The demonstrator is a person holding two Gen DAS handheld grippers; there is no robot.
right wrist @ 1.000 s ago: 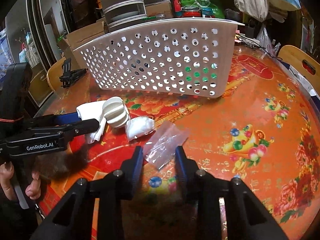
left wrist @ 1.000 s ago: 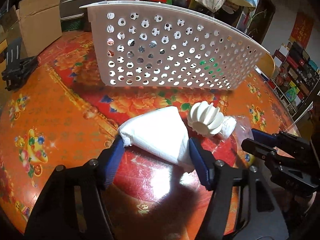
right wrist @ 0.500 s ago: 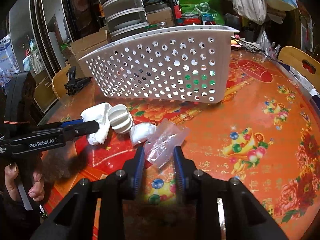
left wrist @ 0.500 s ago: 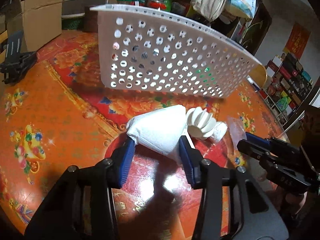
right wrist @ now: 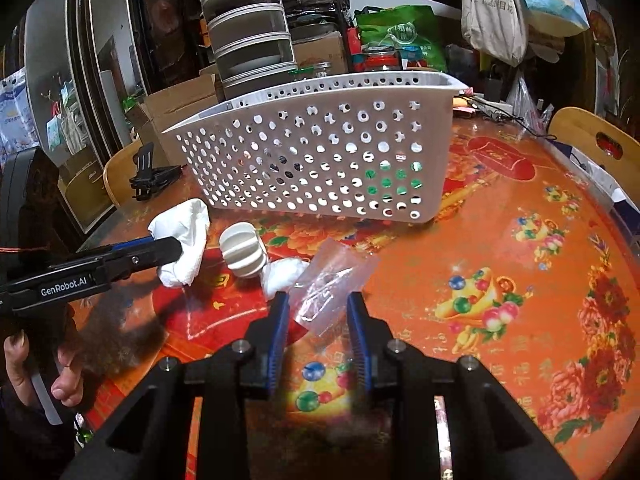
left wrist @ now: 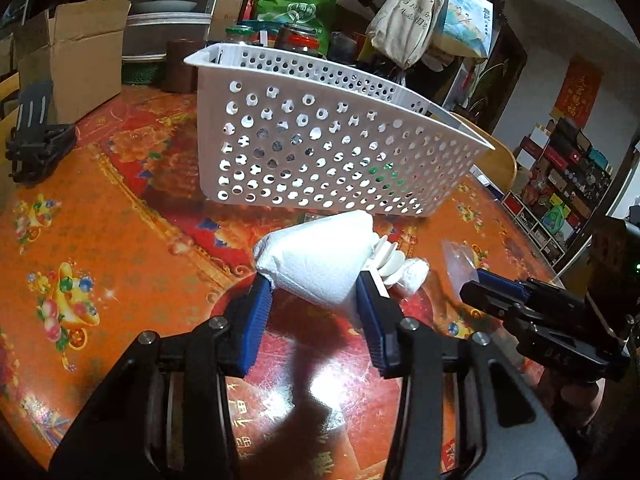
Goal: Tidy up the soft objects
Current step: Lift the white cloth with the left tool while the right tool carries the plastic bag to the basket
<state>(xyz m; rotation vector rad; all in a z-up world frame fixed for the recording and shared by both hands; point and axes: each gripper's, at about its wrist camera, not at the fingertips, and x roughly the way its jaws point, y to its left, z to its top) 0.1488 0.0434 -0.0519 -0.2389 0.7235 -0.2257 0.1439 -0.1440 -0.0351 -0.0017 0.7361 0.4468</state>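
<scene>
In front of the white basket (left wrist: 332,152), on the desk (left wrist: 120,240), the left hand-held gripper (left wrist: 316,300) is closed on a white cloth (left wrist: 320,256); both blue pads press its sides. In the right wrist view the cloth (right wrist: 186,240) appears raised off the desk, nearer the basket's (right wrist: 320,152) left end, clamped in the left hand-held gripper (right wrist: 168,252).

Just right of the cloth, still in front of the basket, lie a white ribbed piece (right wrist: 242,252) and a small white wad (right wrist: 284,276), touching each other. In the left wrist view the cloth and the right pad hide most of the ribbed piece (left wrist: 388,254); only its edges show, with the wad (left wrist: 414,276) beside it.

The right hand-held gripper (right wrist: 316,320) has a clear plastic bag (right wrist: 332,280) between its pads, in front of the basket's middle. The jaws stand narrowly apart and the bag's lower part sits between them; whether the pads actually press the film cannot be told. In the left wrist view the bag (left wrist: 458,260) is blurred and partly covered by the right hand-held gripper (left wrist: 480,290).

A green item shows only through the basket's holes; its shape is unclear.
</scene>
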